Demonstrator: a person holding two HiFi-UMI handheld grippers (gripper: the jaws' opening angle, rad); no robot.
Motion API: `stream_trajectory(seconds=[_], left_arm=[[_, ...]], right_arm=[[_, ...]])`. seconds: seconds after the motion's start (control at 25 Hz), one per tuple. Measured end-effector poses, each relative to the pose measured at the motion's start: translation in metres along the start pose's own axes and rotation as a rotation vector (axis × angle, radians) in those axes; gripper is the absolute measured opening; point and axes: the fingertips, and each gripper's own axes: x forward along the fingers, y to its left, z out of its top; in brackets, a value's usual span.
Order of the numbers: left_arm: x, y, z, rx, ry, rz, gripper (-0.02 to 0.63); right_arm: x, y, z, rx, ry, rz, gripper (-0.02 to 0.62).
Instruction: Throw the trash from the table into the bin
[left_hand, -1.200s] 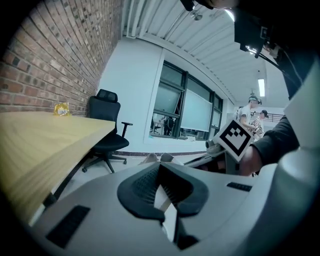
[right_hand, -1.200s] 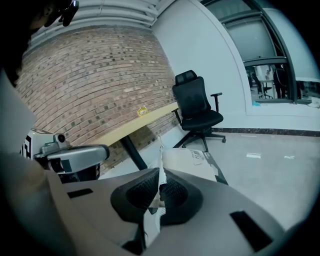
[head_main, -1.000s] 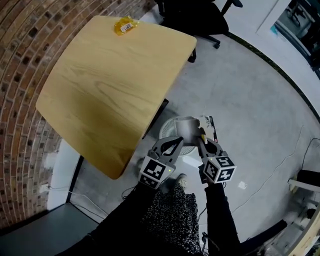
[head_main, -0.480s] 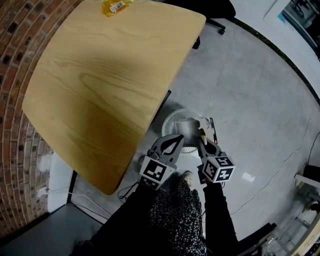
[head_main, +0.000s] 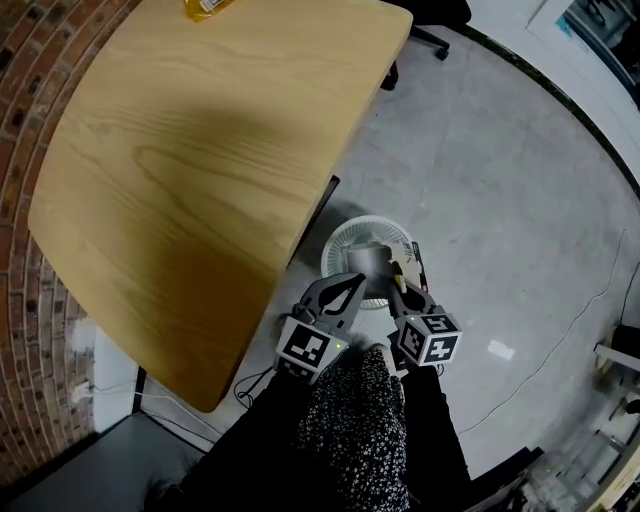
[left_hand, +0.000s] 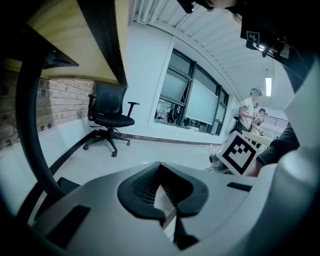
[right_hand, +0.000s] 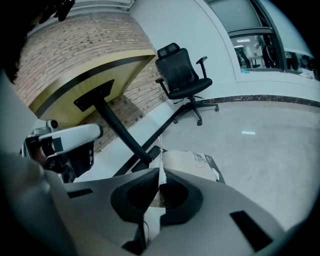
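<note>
**Cardboard pack held above the bin**

The right tongs (head_main: 398, 278) are closed on a thin edge of a flat grey-beige cardboard pack (head_main: 376, 258) with black print. In the right gripper view this edge is pinched between the two dark pads (right_hand: 132, 195). The cardboard pack hangs directly over a round white plastic bin (head_main: 335, 252). The bin stands on the grey floor (head_main: 500, 180), just beside the near right edge of the light wooden table (head_main: 200, 170).

The left tongs (head_main: 355, 282) are close to the left of the right tongs, with their jaws together at the tips. Something pale shows in the narrow gap behind the tips. It is perhaps the bin seen through the gap, but I cannot tell this for sure. In the head view these tips reach the near left side of the pack.

At the far edge of the table, well apart from the bin, lies a small yellow wrapper (head_main: 205, 8), partly cut off by the border.
</note>
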Motion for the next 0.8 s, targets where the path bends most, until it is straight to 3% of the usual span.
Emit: stream_trajectory(seconds=[0.16, 0.32, 0.4, 0.48, 0.8], left_arm=[[0.000, 0.002, -0.004, -0.014, -0.001, 0.006, 0.005], [-0.001, 0.002, -0.004, -0.030, 0.000, 0.006, 0.006], [-0.001, 0.003, -0.004, -0.035, -0.002, 0.008, 0.006], [-0.003, 0.004, -0.002, -0.041, -0.003, 0.009, 0.006], [-0.009, -0.004, 0.013, -0.010, 0.006, -0.007, 0.006]], right_arm=[[0.004, -0.003, -0.008, 0.002, 0.014, -0.007, 0.014], [0.012, -0.004, -0.023, -0.108, 0.089, -0.061, 0.018], [0.016, -0.003, -0.026, -0.130, 0.114, -0.079, 0.113], [0.016, -0.002, -0.025, -0.116, 0.112, -0.081, 0.147], [0.004, 0.005, 0.005, -0.102, 0.055, -0.074, 0.147]])
